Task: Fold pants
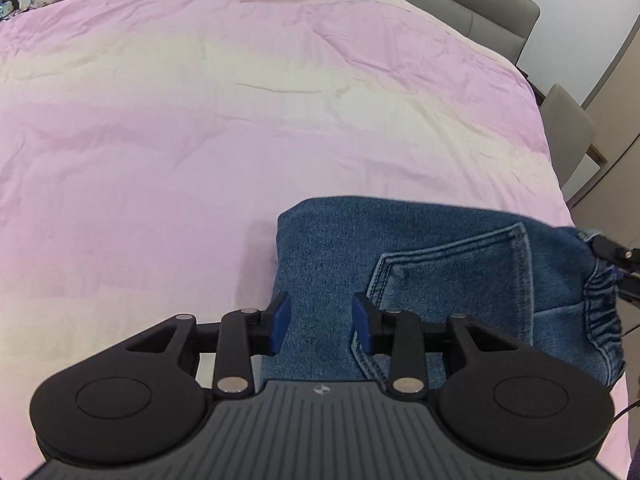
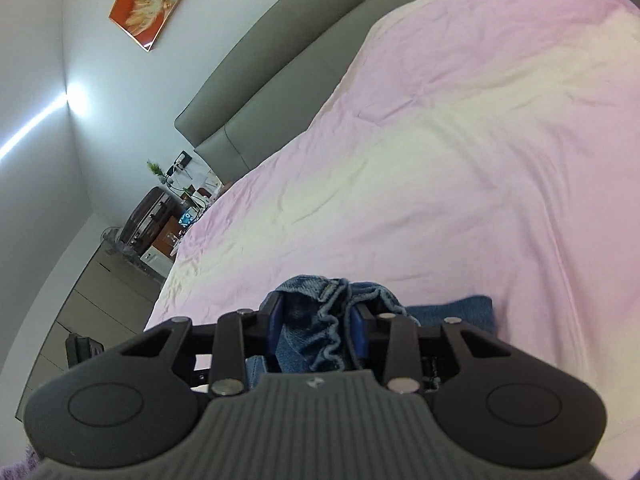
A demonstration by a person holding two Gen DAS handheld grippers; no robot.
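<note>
Blue denim pants (image 1: pixel 420 264) lie folded near the front right of the pink bed, back pocket facing up. My left gripper (image 1: pixel 321 322) is open just above the folded denim, with nothing between its blue pads. My right gripper (image 2: pixel 318 330) has the bunched elastic waistband of the pants (image 2: pixel 324 320) between its blue pads; the jaws stand fairly wide around the cloth. The tip of the right gripper also shows in the left wrist view (image 1: pixel 616 256) at the waistband end.
The pink and cream bedspread (image 1: pixel 240 120) spreads wide to the left and far side. A grey headboard (image 2: pixel 280 80) runs along the back. A suitcase (image 2: pixel 148 216) and a cluttered nightstand stand by the bed. A grey chair (image 1: pixel 568 132) is at the right.
</note>
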